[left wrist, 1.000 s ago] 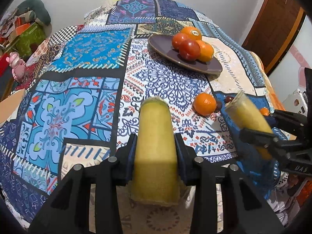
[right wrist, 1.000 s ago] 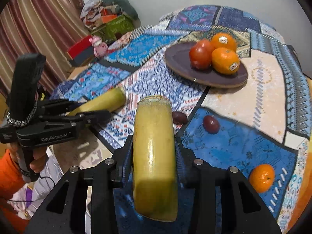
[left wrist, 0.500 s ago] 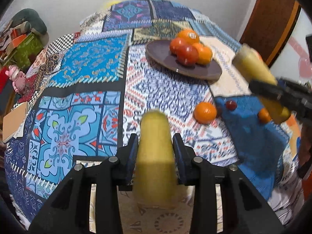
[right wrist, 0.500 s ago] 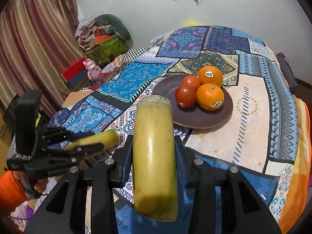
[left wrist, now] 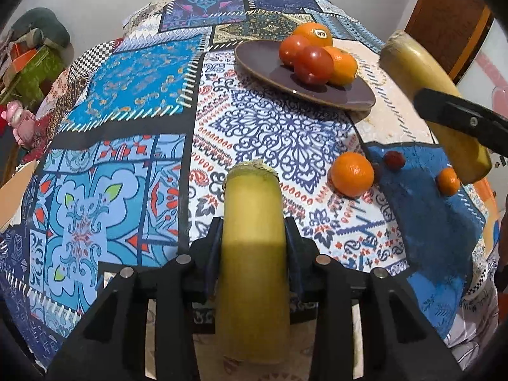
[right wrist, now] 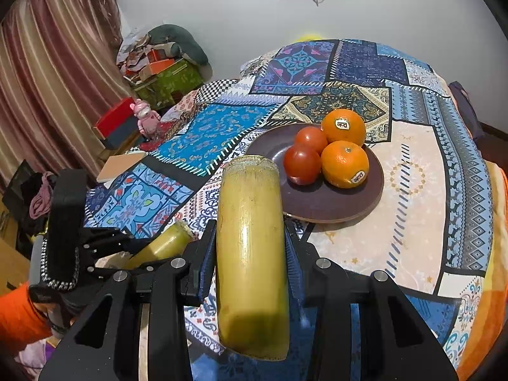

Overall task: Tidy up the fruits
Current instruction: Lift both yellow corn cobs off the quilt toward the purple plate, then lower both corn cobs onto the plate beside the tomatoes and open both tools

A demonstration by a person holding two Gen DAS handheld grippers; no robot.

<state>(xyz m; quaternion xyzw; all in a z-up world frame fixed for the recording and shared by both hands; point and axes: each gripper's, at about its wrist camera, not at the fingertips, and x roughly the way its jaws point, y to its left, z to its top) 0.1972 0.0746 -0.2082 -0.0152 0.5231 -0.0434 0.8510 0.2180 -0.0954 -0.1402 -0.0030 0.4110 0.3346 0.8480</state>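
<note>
The task is sitting partway: on the patchwork-covered bed point(left wrist: 133, 101), the plate point(left wrist: 270, 63) is already holding two oranges and two tomatoes, while two more oranges, the nearer orange point(left wrist: 350, 174) among them, and at least one small dark red fruit point(left wrist: 394, 160) are still lying loose on the cover. The left hand-held gripper point(left wrist: 254, 247) is gripping one yellow-green stalk piece point(left wrist: 254, 254) above the bed's near edge, its jaws easing open slightly around it, and the right hand-held gripper point(right wrist: 250, 254) is clamping a second stalk piece point(right wrist: 250, 247) short of the plate.

Plate point(right wrist: 320, 203) on quilt point(right wrist: 422, 222) holds four fruits point(right wrist: 344, 163).
</note>
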